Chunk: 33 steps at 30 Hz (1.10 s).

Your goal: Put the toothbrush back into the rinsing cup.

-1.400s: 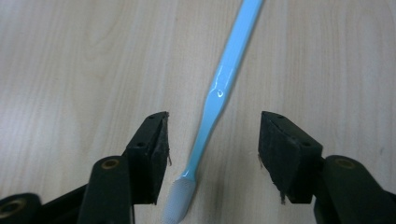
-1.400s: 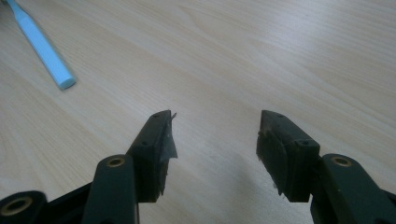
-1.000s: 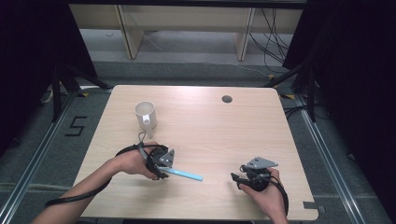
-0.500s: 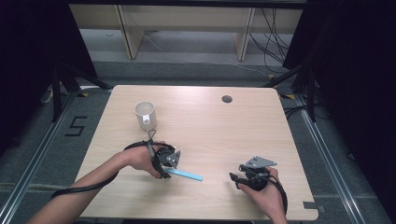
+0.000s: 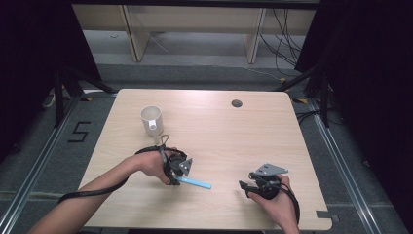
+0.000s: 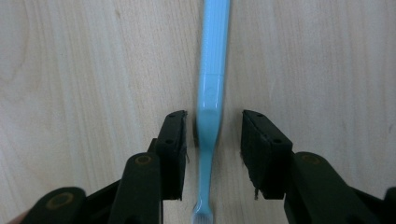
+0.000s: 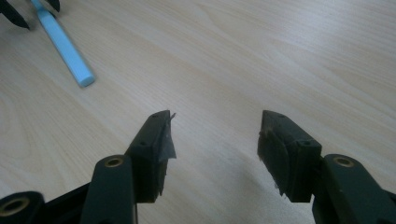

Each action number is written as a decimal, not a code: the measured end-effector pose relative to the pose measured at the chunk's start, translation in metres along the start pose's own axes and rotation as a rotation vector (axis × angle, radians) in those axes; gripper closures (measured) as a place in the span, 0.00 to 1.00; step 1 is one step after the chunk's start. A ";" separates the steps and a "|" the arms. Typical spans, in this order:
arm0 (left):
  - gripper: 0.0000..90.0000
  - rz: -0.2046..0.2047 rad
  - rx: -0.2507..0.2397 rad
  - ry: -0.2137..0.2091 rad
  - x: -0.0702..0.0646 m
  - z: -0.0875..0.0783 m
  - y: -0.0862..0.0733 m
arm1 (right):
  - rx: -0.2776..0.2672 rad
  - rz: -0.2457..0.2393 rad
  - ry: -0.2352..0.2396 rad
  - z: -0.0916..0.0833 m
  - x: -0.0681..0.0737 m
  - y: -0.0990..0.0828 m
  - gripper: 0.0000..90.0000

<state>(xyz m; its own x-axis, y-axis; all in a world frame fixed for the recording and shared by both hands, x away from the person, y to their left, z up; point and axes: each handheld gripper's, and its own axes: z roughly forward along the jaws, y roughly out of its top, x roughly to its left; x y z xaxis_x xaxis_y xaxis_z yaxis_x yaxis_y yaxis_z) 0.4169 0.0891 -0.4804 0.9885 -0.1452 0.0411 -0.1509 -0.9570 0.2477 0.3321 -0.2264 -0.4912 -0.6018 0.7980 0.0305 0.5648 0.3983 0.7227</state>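
So, light-blue plastic toothbrush lies flat on pale wood tabletop, near-left of centre, handle running out to the right, bristle end tucked under left gripper. In left gripper view the brush runs straight up the middle btwn the two black jaws: left pad looks right against the neck, right pad w/ a sliver of wood showing btwn it and the brush. Jaws have just been closing w/ the brush btwn them, but not clamped on it yet, so still open around it. White bristles peek at bottom edge of that view.

Left hand wraps the gripper body, black cable looping back along forearm.

Farther left and far from the brush: white ceramic mug, upright, well apart from it.

Right gripper sits near-right on the table, well apart from the brush, grey three-cornered plate on top; jaws spread wide, nothing but bare wood btwn them. Right gripper view shows brush handle end at top left.

Small round dark hole at far side of tabletop, right of centre.
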 end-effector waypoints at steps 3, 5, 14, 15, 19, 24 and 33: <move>0.68 0.012 0.020 -0.011 0.001 0.000 0.003 | 0.002 -0.006 -0.005 -0.001 0.000 0.001 0.50; 0.69 0.010 0.030 -0.021 0.001 0.001 0.005 | 0.004 -0.006 -0.004 -0.001 0.000 0.001 0.50; 0.70 0.033 0.097 -0.057 0.008 0.002 0.012 | 0.010 0.003 0.008 0.000 0.000 0.000 0.49; 0.70 0.033 0.097 -0.057 0.008 0.002 0.012 | 0.010 0.003 0.008 0.000 0.000 0.000 0.49; 0.72 0.063 0.131 -0.055 0.009 0.001 0.015 | 0.020 0.009 0.024 0.000 0.000 0.000 0.49; 0.79 0.044 0.132 -0.054 0.009 0.002 0.018 | 0.021 0.017 0.023 0.001 0.001 -0.001 0.49; 0.87 0.045 0.132 -0.046 0.006 0.002 0.018 | 0.024 0.003 0.023 0.002 0.002 -0.001 0.49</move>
<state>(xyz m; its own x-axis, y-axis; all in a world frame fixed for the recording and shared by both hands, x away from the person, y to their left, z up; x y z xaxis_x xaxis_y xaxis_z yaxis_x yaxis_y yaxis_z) 0.4197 0.0700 -0.4779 0.9803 -0.1974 0.0040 -0.1965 -0.9734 0.1175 0.3316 -0.2242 -0.4933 -0.6127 0.7889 0.0486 0.5798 0.4069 0.7059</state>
